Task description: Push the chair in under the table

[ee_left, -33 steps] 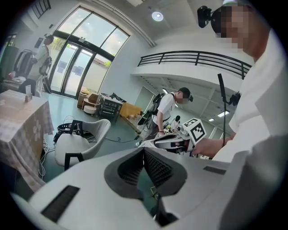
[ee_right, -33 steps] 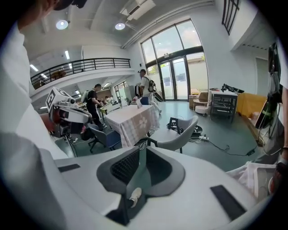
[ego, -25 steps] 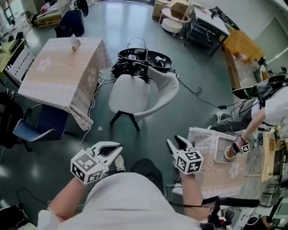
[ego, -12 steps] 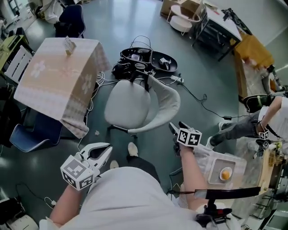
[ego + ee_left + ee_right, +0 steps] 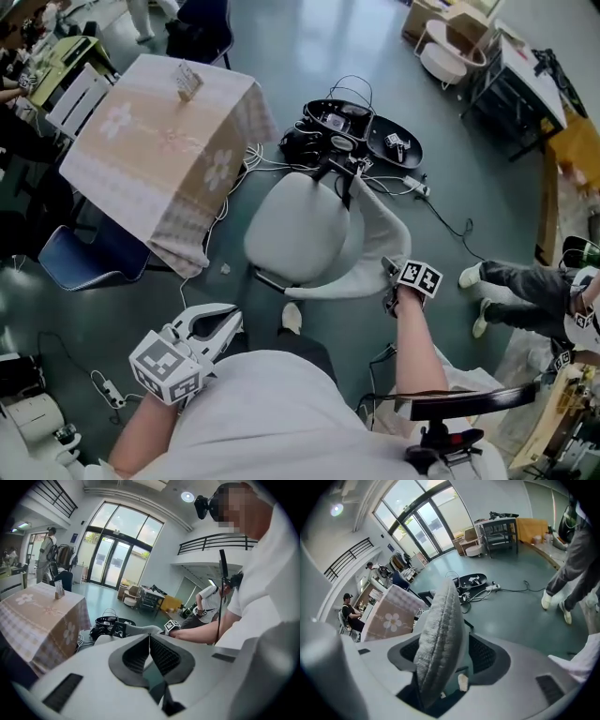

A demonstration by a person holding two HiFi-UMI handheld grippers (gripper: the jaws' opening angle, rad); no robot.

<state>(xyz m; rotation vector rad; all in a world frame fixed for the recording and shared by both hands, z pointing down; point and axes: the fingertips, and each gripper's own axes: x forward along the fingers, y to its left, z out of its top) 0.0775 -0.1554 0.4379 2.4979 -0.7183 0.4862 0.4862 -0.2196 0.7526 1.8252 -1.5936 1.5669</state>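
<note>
A white shell chair (image 5: 295, 230) with a grey padded backrest (image 5: 370, 244) stands on the green floor, apart from the table (image 5: 155, 150) with its beige flowered cloth at the upper left. My right gripper (image 5: 389, 279) is at the backrest's upper edge. In the right gripper view its jaws are opening around that padded edge (image 5: 440, 634), with a gap showing at the right pad. My left gripper (image 5: 232, 322) hangs near my body, shut and holding nothing (image 5: 150, 641). From there the chair (image 5: 126, 632) and table (image 5: 37, 616) lie ahead.
A black round base with gear and a tangle of cables (image 5: 352, 127) sits just behind the chair. A blue chair (image 5: 89, 258) stands beside the table's near left. A person's legs (image 5: 520, 286) are at the right. A power strip (image 5: 108, 389) lies at the lower left.
My right gripper has gone forward and down to the chair's backrest, and its jaws have widened. My left gripper has drifted left along my side, still closed. The chair has not moved on the floor.
</note>
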